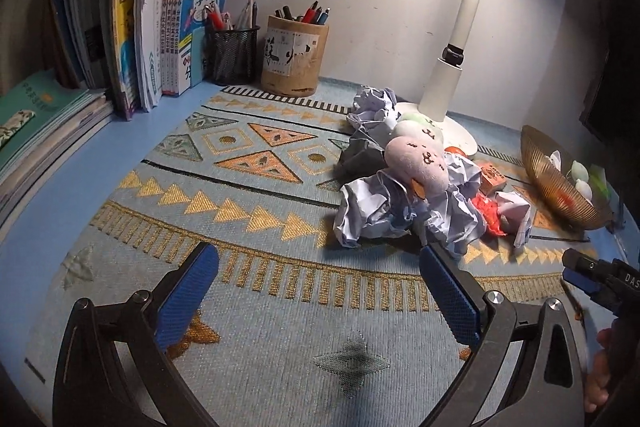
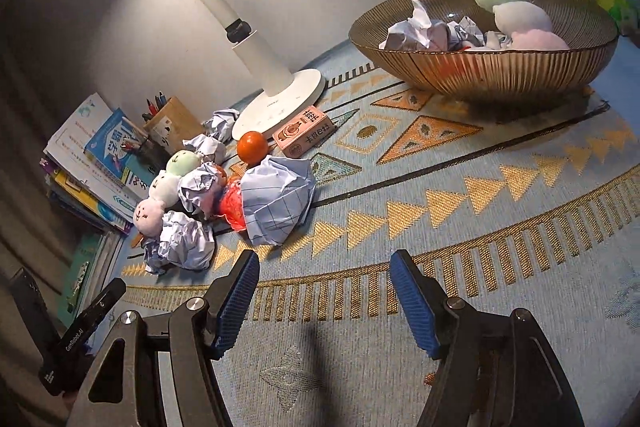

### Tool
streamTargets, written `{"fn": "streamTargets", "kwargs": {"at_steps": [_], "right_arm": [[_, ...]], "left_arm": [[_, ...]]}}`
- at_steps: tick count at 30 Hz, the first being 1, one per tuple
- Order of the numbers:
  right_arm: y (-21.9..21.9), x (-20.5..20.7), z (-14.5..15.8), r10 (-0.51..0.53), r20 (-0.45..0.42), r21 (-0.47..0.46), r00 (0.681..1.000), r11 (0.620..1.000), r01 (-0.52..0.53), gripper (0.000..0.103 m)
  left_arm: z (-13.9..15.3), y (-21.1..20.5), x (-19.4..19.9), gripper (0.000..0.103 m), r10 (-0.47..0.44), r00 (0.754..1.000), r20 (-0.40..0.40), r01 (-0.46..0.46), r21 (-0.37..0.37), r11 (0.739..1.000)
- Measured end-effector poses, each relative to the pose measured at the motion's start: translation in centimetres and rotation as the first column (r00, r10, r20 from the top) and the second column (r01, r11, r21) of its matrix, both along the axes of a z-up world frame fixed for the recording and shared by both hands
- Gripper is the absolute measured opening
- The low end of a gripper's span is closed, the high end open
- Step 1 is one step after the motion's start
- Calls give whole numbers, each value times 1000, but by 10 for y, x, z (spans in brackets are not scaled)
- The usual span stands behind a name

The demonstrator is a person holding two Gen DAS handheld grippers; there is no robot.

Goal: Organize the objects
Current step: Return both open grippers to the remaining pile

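I see both grippers over a blue patterned mat [image 2: 460,195], and neither one grasps anything. My left gripper [image 1: 320,291] has its 2 blue pads spread wide with only mat between them. My right gripper [image 2: 324,297] is spread too, a bit less wide, and bare mat lies between its pads as well. The messy pile sits on the mat by the white lamp base [image 2: 280,99]. In it I see crumpled paper balls [image 2: 278,203], a plush stick of 3 round faces [image 2: 164,187] in green, white and pink, an orange ball [image 2: 252,147], a small pink box [image 2: 304,131] and something crinkly red [image 2: 234,205]. The gold wire bowl [image 2: 480,67] stands well apart from the pile, with crumpled paper [image 2: 416,31] and another plush stick [image 2: 516,15] in it. Books [image 1: 132,27] and 2 pen cups [image 1: 294,55] stand by the wall.
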State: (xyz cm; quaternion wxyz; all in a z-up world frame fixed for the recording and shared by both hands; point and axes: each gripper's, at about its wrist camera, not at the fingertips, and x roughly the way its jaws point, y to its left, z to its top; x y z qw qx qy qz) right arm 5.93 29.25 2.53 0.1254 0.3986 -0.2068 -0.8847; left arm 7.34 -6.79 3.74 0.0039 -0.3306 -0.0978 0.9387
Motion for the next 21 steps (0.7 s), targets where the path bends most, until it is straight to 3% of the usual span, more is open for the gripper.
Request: {"fn": "streamTargets", "kwargs": {"at_steps": [6,12,14,18,21], "right_arm": [[3,2,1,-28,-12,-2,1000,1000,28,67],[12,3,0,-74,-2,-29,997,997,74,67],[13,5,3,-80,-9,-25,997,997,79,67],[-4,-8,12,-14,56,53,998,999,11,67],[-26,-23,29,55,68,139,996,988,-64,67]], "left_arm": [[0,-7,1,100,11,1000,-1,-11,38,999],[3,-4,2,100,-46,999,-22,48,56,997],[4,-3,-5,100,-61,998,20,60,52,997],[30,-1,-26,100,-127,992,22,124,105,987],[48,21,-54,100,-201,978,53,199,48,979]]}}
